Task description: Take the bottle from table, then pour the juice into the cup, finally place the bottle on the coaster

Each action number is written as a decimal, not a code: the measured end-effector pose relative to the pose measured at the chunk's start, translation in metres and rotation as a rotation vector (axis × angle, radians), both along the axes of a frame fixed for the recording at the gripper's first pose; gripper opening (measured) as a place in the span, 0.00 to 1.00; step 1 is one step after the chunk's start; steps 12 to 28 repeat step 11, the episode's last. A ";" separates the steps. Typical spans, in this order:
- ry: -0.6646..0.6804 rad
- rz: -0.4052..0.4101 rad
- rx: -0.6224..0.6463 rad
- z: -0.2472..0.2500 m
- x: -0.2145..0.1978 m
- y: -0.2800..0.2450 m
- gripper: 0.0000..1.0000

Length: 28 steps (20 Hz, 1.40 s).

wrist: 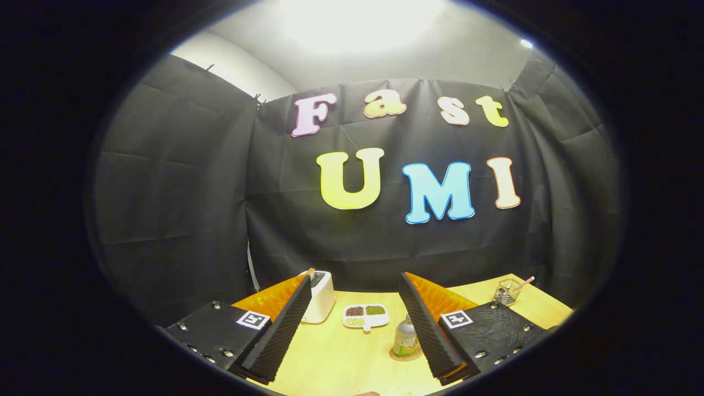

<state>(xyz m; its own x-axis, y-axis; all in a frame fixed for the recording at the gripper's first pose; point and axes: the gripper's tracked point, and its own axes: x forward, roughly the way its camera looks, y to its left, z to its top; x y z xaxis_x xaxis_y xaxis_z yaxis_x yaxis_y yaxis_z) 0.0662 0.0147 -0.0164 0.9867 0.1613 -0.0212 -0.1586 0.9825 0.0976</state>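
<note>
A small clear bottle (pixel 406 336) with a pale cap and a green label stands upright on a round woven coaster (pixel 406 352) on the light wooden table (pixel 335 357). It sits ahead of the fingers, close to the inner face of the right one. My gripper (pixel 355 294) is open, its two fingers spread wide with nothing between them, raised above the table and apart from the bottle.
A white toaster (pixel 320 296) stands at the back behind the left finger. A white divided dish (pixel 366 316) with beans and grains lies mid-table beyond the bottle. A wire holder (pixel 508 291) with a stick in it stands at the back right.
</note>
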 end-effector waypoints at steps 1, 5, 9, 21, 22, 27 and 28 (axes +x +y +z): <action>-0.001 -0.006 0.005 0.005 -0.005 -0.004 0.98; 0.003 -0.038 0.011 0.012 -0.017 -0.022 0.98; 0.000 -0.058 0.013 0.015 -0.023 -0.035 0.98; 0.007 -0.065 0.011 0.013 -0.026 -0.040 0.98; 0.007 -0.065 0.011 0.013 -0.026 -0.040 0.98; 0.007 -0.065 0.011 0.013 -0.026 -0.040 0.98; 0.007 -0.065 0.011 0.013 -0.026 -0.040 0.98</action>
